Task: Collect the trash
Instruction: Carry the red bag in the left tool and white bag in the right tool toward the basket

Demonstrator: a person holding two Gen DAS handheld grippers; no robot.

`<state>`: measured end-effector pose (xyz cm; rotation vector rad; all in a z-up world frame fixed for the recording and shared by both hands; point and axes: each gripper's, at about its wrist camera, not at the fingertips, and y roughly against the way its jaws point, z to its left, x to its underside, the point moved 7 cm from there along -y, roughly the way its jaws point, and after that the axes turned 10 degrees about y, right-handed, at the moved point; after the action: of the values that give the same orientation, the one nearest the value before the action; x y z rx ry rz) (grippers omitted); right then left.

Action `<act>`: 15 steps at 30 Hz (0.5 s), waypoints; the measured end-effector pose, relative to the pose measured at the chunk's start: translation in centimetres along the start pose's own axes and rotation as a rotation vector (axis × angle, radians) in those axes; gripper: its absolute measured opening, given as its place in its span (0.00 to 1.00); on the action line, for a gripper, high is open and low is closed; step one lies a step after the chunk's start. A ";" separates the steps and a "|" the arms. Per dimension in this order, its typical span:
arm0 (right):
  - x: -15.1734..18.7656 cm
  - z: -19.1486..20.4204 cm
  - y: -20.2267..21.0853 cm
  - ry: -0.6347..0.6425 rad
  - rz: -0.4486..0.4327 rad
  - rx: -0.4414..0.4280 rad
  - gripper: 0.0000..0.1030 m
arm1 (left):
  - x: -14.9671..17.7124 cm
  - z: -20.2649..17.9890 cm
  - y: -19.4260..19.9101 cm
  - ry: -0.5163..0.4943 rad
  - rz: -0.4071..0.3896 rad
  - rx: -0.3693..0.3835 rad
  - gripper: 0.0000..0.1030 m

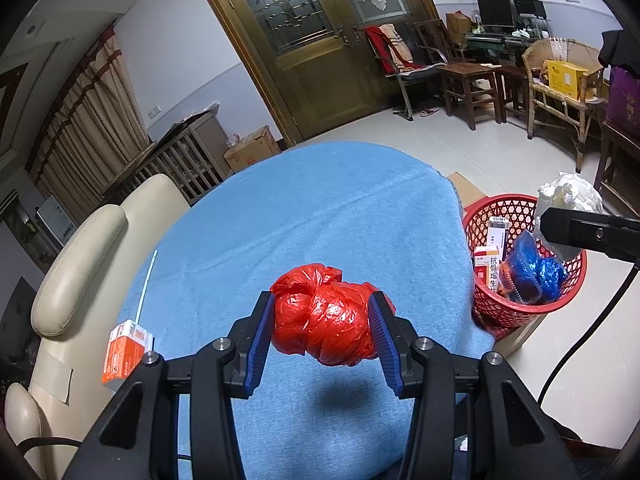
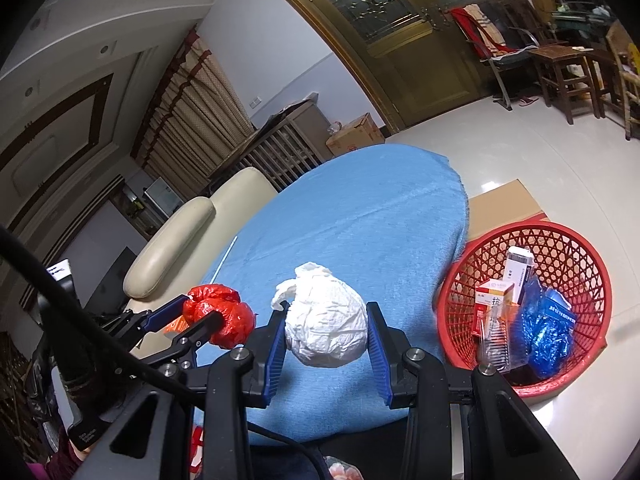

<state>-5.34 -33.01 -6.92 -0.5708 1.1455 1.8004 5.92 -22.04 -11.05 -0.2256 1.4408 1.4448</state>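
The left tool (image 1: 322, 326) is clamped on a red plastic bag (image 1: 326, 318), which is crumpled into a glossy, wrinkled lump with two bulges. The blue pads press it from both sides, and it hangs above the near part of the surface (image 1: 320, 208), which is covered with a light blue cloth. Its shadow lies on the cloth below.

The right tool (image 2: 326, 330) grips a white crumpled ball (image 2: 326, 318), like paper or thin plastic, with a small twisted tail on its upper left. It is also held above the blue cloth, near the right edge.

To the right of the surface, on the floor, stands a red lattice basket (image 2: 560, 240). Inside it lie small medicine boxes (image 2: 496, 296), white and orange, and a crumpled blue plastic wrapper (image 2: 548, 328).

At the near left edge of the surface lies an orange and white box (image 1: 124, 346), and a thin white stick (image 1: 146, 284) rests farther along the same edge. A cream sofa (image 1: 80, 264) stands on the left.
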 end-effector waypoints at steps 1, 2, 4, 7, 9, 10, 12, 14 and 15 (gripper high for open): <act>0.0 -0.1 0.0 -0.003 0.000 0.000 0.39 | 0.0 -0.1 0.0 -0.003 0.001 0.001 0.48; 0.1 -0.1 0.1 -0.004 -0.001 0.002 0.39 | 0.0 -0.2 0.0 -0.004 0.002 0.002 0.48; 0.2 -0.3 0.1 -0.009 -0.002 0.005 0.39 | 0.0 -0.5 -0.1 -0.010 0.004 0.006 0.48; 0.2 -0.5 0.4 -0.018 -0.005 0.009 0.39 | 0.0 -0.9 -0.1 -0.020 0.005 0.009 0.48; 0.3 -0.8 0.6 -0.025 -0.005 0.010 0.39 | 0.0 -1.2 -0.1 -0.026 0.008 0.012 0.48; 0.3 -0.9 0.7 -0.029 -0.006 0.011 0.39 | 0.0 -1.4 -0.2 -0.030 0.009 0.013 0.48; 0.4 -1.1 0.9 -0.035 -0.008 0.014 0.39 | 0.0 -1.7 -0.2 -0.037 0.010 0.015 0.48; 0.4 -1.4 1.1 -0.042 -0.008 0.015 0.39 | 0.0 -2.0 -0.2 -0.043 0.012 0.019 0.48; 0.5 -1.4 1.2 -0.046 -0.008 0.016 0.39 | 0.0 -2.2 -0.3 -0.046 0.013 0.019 0.48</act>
<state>-6.74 -34.19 -7.36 -0.5217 1.1241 1.7874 5.00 -23.91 -11.79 -0.1699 1.4203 1.4371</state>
